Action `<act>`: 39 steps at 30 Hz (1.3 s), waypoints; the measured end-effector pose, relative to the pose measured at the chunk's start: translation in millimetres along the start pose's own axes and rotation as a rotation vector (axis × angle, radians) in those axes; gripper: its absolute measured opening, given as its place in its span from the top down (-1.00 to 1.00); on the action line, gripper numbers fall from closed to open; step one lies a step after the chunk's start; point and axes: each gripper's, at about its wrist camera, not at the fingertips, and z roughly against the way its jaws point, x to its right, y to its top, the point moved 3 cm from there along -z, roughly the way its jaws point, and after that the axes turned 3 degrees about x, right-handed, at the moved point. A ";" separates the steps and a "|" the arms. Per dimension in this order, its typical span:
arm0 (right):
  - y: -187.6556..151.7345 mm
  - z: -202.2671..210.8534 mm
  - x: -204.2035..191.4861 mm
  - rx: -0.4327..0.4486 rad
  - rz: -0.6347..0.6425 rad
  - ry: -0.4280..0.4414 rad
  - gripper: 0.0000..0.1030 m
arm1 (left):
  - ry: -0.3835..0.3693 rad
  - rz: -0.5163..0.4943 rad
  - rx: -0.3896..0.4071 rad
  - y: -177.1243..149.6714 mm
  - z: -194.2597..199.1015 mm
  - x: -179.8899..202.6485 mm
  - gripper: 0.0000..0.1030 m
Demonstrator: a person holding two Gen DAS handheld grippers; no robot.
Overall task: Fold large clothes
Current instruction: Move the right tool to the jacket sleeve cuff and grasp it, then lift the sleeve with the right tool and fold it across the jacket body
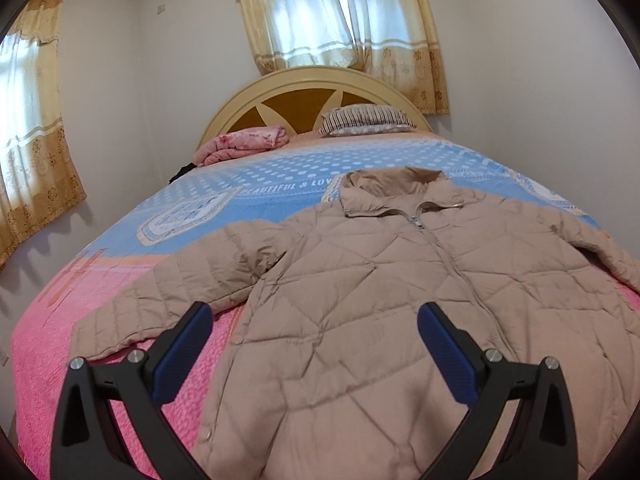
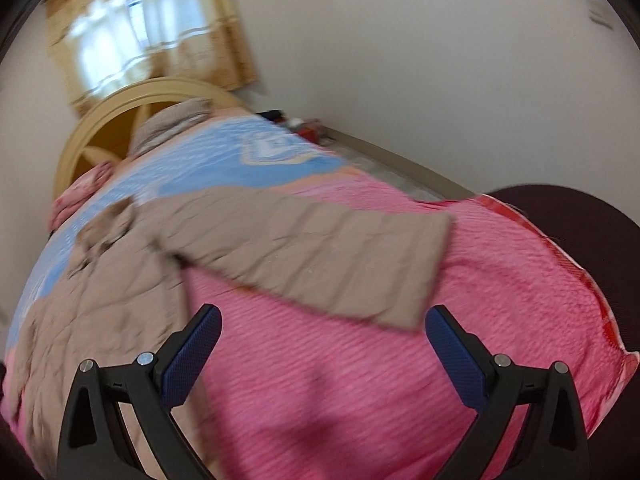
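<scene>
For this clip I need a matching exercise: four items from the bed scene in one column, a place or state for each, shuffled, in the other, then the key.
Things:
1. quilted jacket
2. striped pillow
3. pink blanket
4. left gripper

Places or states:
A. folded near the headboard, left of the pillow
B. jaws wide apart, holding nothing
C. spread flat, front up, zipped
D. against the headboard

Pairs: 1-C, 2-D, 3-A, 4-B
</scene>
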 end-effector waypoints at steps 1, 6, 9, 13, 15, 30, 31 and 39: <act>4.7 -6.0 11.3 -0.009 -0.025 -0.015 -0.97 | 0.006 -0.006 -0.003 1.1 -4.6 0.9 -1.00; 15.3 -27.8 42.4 -0.059 -0.111 -0.030 -0.90 | 0.016 0.000 -0.038 3.9 -26.3 -0.5 -1.00; 14.9 -38.4 48.1 -0.101 -0.136 -0.014 -0.59 | 0.016 -0.011 -0.042 5.1 -34.7 2.7 -1.00; 12.2 -48.8 51.6 -0.135 -0.130 -0.008 -0.35 | 0.024 -0.026 -0.057 3.8 -44.4 7.0 -1.00; 10.0 -53.6 51.4 -0.156 -0.132 0.005 -0.09 | 0.026 -0.026 -0.070 2.2 -48.7 6.6 -1.00; 77.0 -34.8 28.1 -0.012 0.062 -0.049 0.87 | 0.045 0.008 -0.059 7.8 -48.8 -17.6 -1.00; 87.1 -30.1 22.9 0.011 0.087 -0.062 0.87 | 0.050 0.011 -0.059 8.0 -49.2 -19.6 -1.00; 138.6 8.6 -26.8 0.170 0.203 -0.050 0.88 | 0.069 0.035 -0.067 7.0 -52.3 -32.3 -1.00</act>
